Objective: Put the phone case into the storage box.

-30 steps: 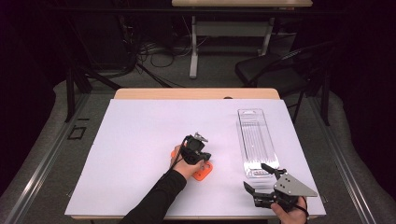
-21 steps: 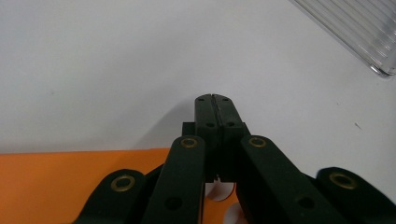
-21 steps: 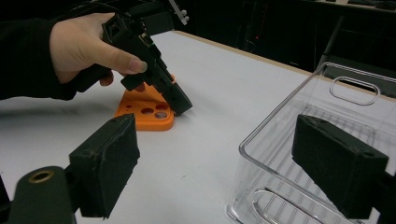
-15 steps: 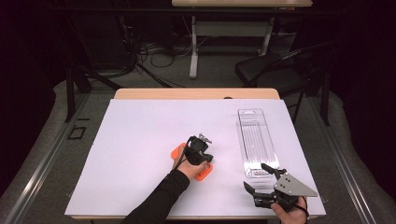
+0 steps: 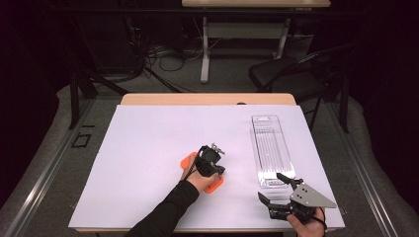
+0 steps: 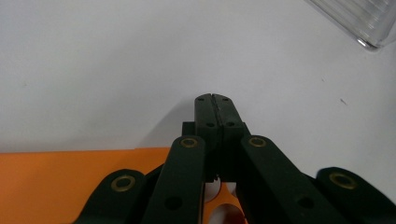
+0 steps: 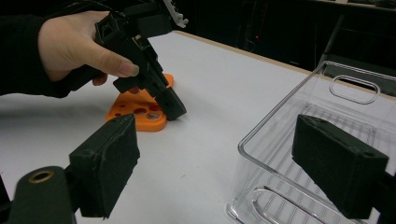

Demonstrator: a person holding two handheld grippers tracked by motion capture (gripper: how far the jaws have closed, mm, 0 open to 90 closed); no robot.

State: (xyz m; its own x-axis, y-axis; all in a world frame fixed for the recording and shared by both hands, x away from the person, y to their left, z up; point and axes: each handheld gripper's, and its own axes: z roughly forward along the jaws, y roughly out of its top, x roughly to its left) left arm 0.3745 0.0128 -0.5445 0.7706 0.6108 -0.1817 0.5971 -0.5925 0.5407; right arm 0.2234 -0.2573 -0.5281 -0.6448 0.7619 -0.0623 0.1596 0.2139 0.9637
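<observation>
Under the left gripper [image 5: 213, 160], a little right of the table's middle, lies the flat orange plate [image 5: 215, 185], dotted with round holes. Its long axis seems to run from about ten o'clock to four o'clock across the white table cover [image 5: 148, 148], though the hand hides much of it. That gripper's jaws are clenched together with nothing between them, and in the right gripper view [image 7: 173, 109] their tips point down at the plate's edge; whether they touch it I cannot tell. From those tips, the bulk of the plate lies back toward the person, at about seven o'clock. The left hand [image 5: 197, 177] is plainly the nearer one. The right gripper [image 5: 276, 190] sits well apart at about four o'clock, jaws released and wide, facing the near end of the clear plastic tray [image 5: 269, 148], whose long axis runs twelve to six.
</observation>
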